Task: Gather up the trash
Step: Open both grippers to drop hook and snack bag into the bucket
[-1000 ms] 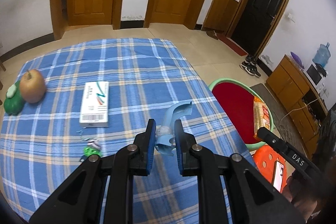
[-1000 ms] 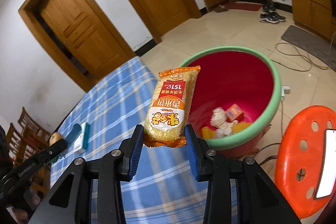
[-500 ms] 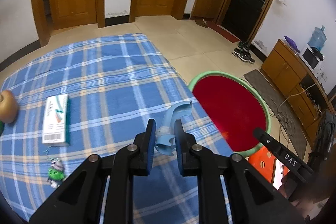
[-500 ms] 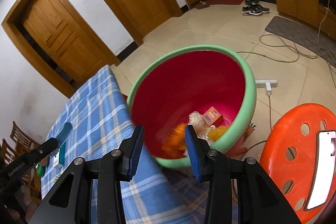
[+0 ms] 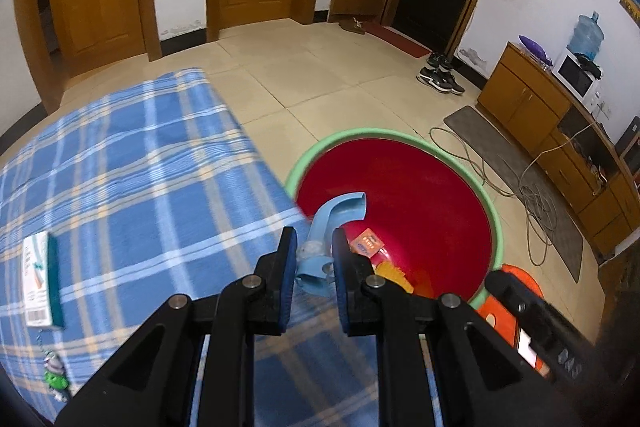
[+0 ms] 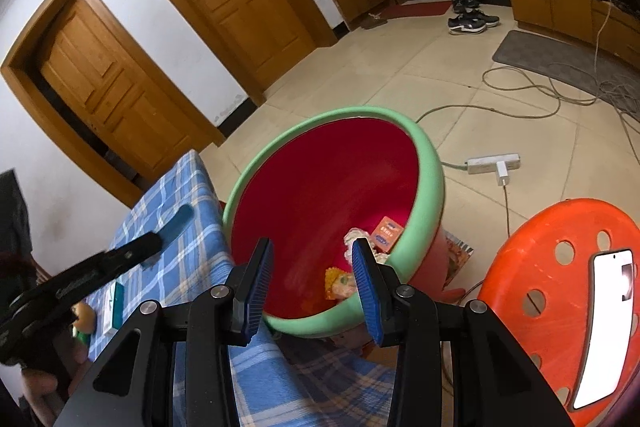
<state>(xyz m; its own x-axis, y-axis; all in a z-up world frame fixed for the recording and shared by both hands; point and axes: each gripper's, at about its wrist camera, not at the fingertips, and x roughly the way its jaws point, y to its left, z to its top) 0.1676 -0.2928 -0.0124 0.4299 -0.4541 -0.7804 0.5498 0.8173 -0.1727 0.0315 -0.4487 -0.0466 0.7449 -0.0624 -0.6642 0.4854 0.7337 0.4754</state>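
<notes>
My left gripper point(image 5: 314, 259) is shut on a light blue curved plastic piece point(image 5: 334, 219) and holds it over the near edge of the red bin with a green rim point(image 5: 495, 223), beside the table. My right gripper point(image 6: 312, 275) is open and empty, just above the bin's rim point(image 6: 432, 171). Inside the bin lie an orange snack packet point(image 6: 338, 283), a small orange box point(image 6: 386, 229) and crumpled white paper point(image 6: 354, 237). The left gripper also shows in the right wrist view point(image 6: 160, 241), still gripping the blue piece point(image 6: 180, 221).
The blue plaid table point(image 5: 120, 179) carries a white and teal box point(image 5: 40, 279) and a green keychain point(image 5: 54, 379). An orange stool point(image 6: 560, 267) with a phone point(image 6: 604, 327) stands right of the bin. Cables point(image 6: 540, 87) and a power strip point(image 6: 494, 163) lie on the floor.
My right gripper let go of the snack packet, which fell into the bin. My left gripper moved right with the blue piece, from above the table to over the bin.
</notes>
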